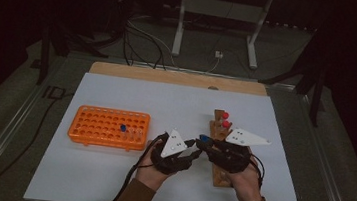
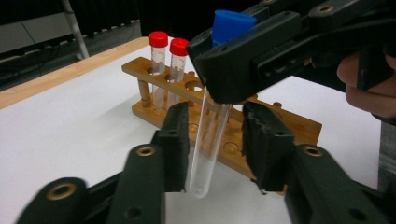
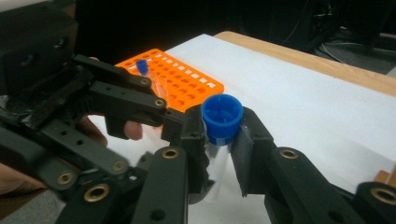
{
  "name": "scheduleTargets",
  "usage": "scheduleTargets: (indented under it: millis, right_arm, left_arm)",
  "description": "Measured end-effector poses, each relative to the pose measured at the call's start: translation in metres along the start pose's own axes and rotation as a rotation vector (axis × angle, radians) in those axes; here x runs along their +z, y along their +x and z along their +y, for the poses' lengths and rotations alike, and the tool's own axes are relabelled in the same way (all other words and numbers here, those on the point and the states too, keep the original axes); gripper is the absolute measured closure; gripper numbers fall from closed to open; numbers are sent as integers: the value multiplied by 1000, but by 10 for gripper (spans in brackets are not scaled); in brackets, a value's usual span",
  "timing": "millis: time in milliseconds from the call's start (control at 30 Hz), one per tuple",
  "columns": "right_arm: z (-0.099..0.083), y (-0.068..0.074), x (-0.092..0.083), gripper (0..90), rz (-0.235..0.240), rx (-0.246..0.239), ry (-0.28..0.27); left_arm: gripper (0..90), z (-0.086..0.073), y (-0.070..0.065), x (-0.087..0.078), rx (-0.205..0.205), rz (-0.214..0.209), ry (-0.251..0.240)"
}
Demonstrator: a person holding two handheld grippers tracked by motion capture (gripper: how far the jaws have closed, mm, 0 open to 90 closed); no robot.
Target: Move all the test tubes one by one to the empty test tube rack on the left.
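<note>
Between the two claws, just above the table point(image 1: 107, 183), a clear tube with a blue cap point(image 2: 210, 140) is held upright by the right claw point(image 3: 219, 140), whose jaws are clamped on it just under the cap. The left claw point(image 2: 212, 144) is set around the tube's lower half with its jaws apart, a gap being visible on each side of the wall, so no contact is made yet. The tube is judged light, stiff, smooth and likely slippery, and breakable if squeezed hard; a gentle hold at mid-body, below the right claw, seems best. Both hands are brought in low and close together, claws pointed at each other. Just beyond the right claw a wooden rack point(image 2: 289, 123) carries two red-capped tubes point(image 2: 159, 70). Farther beyond the left claw an orange rack point(image 1: 108, 127) holds another blue-capped tube point(image 1: 123, 129).
</note>
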State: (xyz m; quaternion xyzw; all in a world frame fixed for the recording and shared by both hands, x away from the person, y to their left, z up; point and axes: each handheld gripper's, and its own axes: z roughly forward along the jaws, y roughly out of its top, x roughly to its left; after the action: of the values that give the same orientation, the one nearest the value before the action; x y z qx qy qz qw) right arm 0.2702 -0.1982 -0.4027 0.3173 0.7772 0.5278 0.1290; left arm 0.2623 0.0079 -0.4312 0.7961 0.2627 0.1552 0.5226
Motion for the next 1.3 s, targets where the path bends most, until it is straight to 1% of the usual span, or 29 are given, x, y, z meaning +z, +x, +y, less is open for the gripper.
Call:
scheduleTargets:
  millis: [133, 233, 300, 333, 433, 533, 600, 700, 767, 833, 933, 1033, 1133, 1300]
  right_arm:
    - [-1, 1, 2, 763, 5, 0, 9]
    - [-1, 0, 2, 763, 9, 4, 9]
    - [-1, -1, 2, 760, 11, 4, 10]
    - [-1, -2, 1, 736, 14, 2, 8]
    - [1, -7, -5, 585, 54, 19, -27]
    - [4, -12, -13, 423, 60, 22, -55]
    - [5, -14, -17, 329, 42, 31, -69]
    - [5, -19, -20, 251, 21, 46, -78]
    - [4, -23, -22, 193, -6, 51, -83]
    - [3, -26, -22, 158, -30, 55, -77]
    - [0, -31, -22, 138, -69, 59, -70]
    - [-3, -36, -20, 94, -102, 64, -60]
    - [-6, -40, -19, 30, -107, 70, -51]
    - [-9, -44, -20, 2, -115, 84, -47]
  left_arm:
    - [748, -1, 1, 1, 5, -11, 3]
    - [772, -1, -1, 2, 22, -12, 7]
    - [775, -1, -1, 2, 23, -12, 4]
    - [776, -1, 0, 2, 24, -7, 7]
    - [777, -1, 2, 2, 22, 4, 14]
    - [777, -1, 5, 0, 11, 15, 10]
    - [777, -1, 8, -3, 6, 25, 6]
    - [777, -1, 12, -8, -12, 33, -10]
    - [777, -2, 16, -13, -25, 43, -21]
    - [777, -3, 20, -18, -34, 52, -27]
    - [776, -5, 26, -26, -47, 73, -36]
    - [776, -8, 33, -35, -54, 97, -40]
    - [775, -11, 40, -44, -65, 118, -48]
    - [775, -17, 50, -60, -83, 148, -60]
